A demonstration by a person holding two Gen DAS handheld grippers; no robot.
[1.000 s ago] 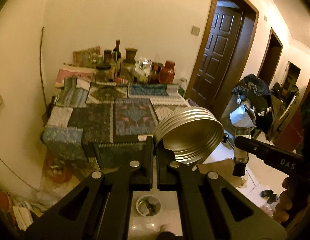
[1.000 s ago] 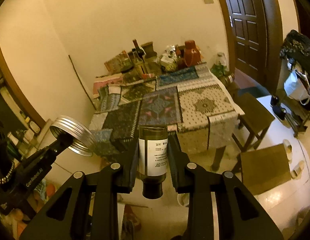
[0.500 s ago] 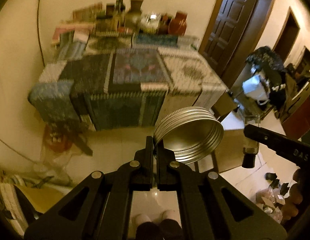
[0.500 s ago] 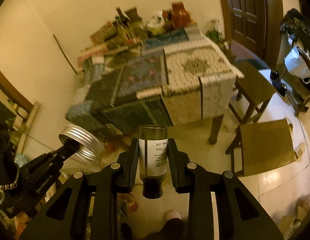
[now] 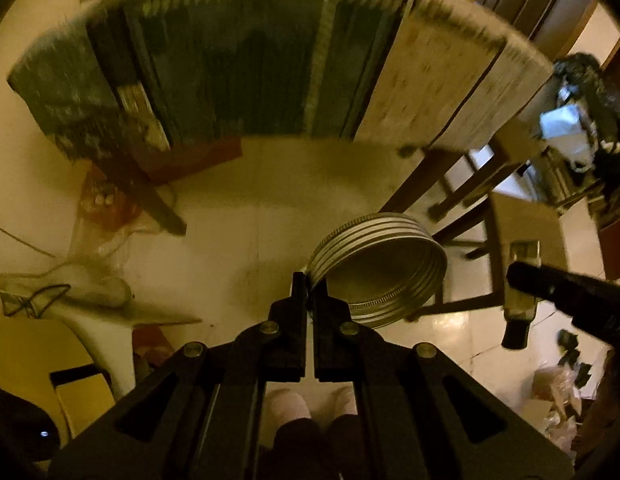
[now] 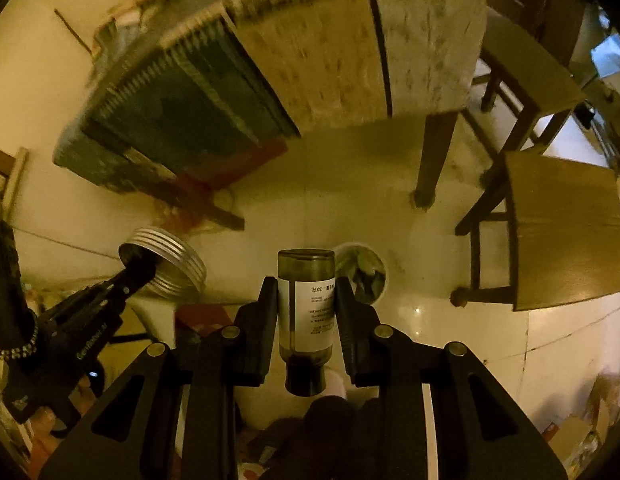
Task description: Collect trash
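In the left wrist view the left tongs (image 5: 310,292) pinch the rim of a ribbed metal lid (image 5: 379,268), whose open side faces the camera; no writing shows on it. To the right the right tongs (image 5: 519,286) carry a small bottle (image 5: 519,280), cap downward. Below lies a pale tiled floor (image 5: 250,240), with the cloth-draped worktop (image 5: 270,68), badly blurred, filling the top, a wooden stool (image 5: 525,236) at right and a red plastic bag (image 5: 104,204) at left. In the right wrist view the right tongs (image 6: 306,300) clamp the dark bottle (image 6: 306,280) by its body; its white label (image 6: 313,312) bears small print, mostly too fine to read. The left tongs (image 6: 140,264) at left show the lettering "GenRobot.AI" on the body and hold the lid (image 6: 166,264). Just behind the bottle a round bin (image 6: 363,272) with green scraps stands on the floor (image 6: 329,208); a stool (image 6: 565,232) stands at right. Compared with a second ago, both views have tipped from the worktop's top and the back wall down to its hanging cloth and the floor, and both grips are unchanged
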